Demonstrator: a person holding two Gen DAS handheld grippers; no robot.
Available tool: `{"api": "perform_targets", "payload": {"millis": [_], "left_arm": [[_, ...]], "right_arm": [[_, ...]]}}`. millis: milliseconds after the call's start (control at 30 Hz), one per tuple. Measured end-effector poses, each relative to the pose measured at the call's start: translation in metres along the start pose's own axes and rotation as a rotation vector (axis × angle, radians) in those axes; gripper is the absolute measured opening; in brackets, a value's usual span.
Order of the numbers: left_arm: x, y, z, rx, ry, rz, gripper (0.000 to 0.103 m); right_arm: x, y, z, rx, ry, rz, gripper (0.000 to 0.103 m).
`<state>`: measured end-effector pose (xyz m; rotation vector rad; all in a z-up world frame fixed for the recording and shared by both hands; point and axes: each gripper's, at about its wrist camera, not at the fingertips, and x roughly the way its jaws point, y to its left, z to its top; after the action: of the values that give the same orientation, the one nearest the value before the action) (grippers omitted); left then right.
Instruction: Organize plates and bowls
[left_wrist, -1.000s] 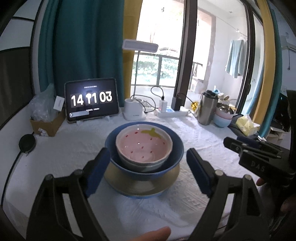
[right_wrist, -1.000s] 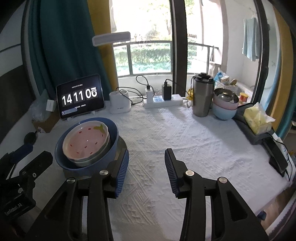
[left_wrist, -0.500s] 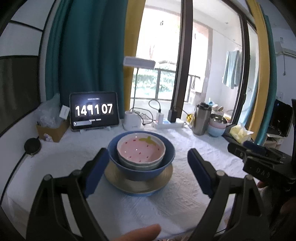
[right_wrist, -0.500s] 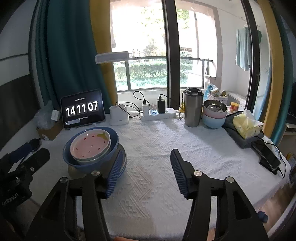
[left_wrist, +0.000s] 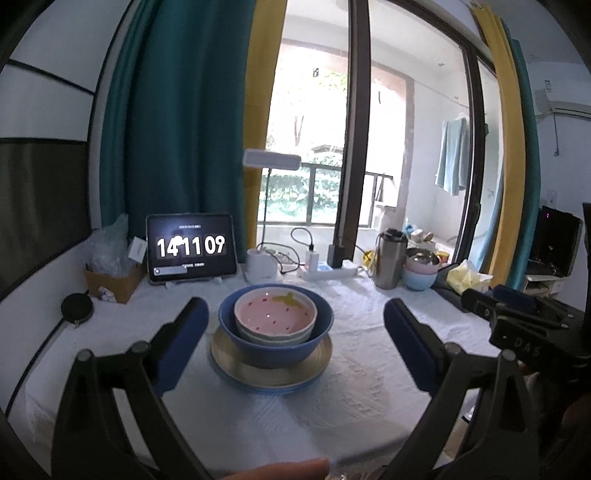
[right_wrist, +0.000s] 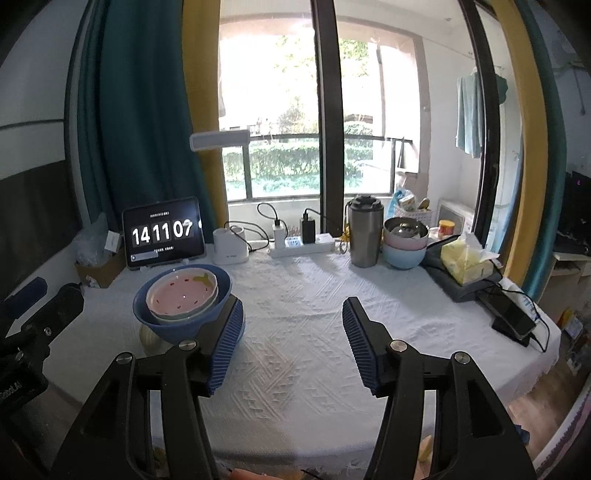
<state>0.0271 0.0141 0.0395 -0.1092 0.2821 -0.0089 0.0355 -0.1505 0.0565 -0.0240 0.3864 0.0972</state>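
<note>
Pink strawberry bowl (left_wrist: 275, 314) nests inside blue bowl (left_wrist: 275, 349) on plate (left_wrist: 271, 373).

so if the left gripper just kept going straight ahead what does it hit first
Likely the stacked dishes: the blue bowl on its plate sits centred ahead of the left gripper, whose jaws are opening and empty.

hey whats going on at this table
A person holds a hand-held gripper in each hand before a finished stack: a pink strawberry bowl nested in a blue bowl on a plate. The left hand-held gripper is opening, nothing pressed between its pads; the right hand-held gripper is open and empty.
</note>
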Motion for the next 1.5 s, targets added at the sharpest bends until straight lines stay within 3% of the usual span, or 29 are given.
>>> {"api": "perform_targets", "payload": {"millis": [567,1500], "left_arm": [[-0.047,-0.015,0.029,0.061,-0.121,-0.012,0.097],[-0.053,-0.018,0.031,0.051,-0.108,-0.008,0.097]], "right_arm": [[-0.060,-0.005,0.013,-0.016,-0.116,-0.020,0.065],[-0.071,-0.004,0.017,-0.018,-0.135,-0.017,0.066]]}}
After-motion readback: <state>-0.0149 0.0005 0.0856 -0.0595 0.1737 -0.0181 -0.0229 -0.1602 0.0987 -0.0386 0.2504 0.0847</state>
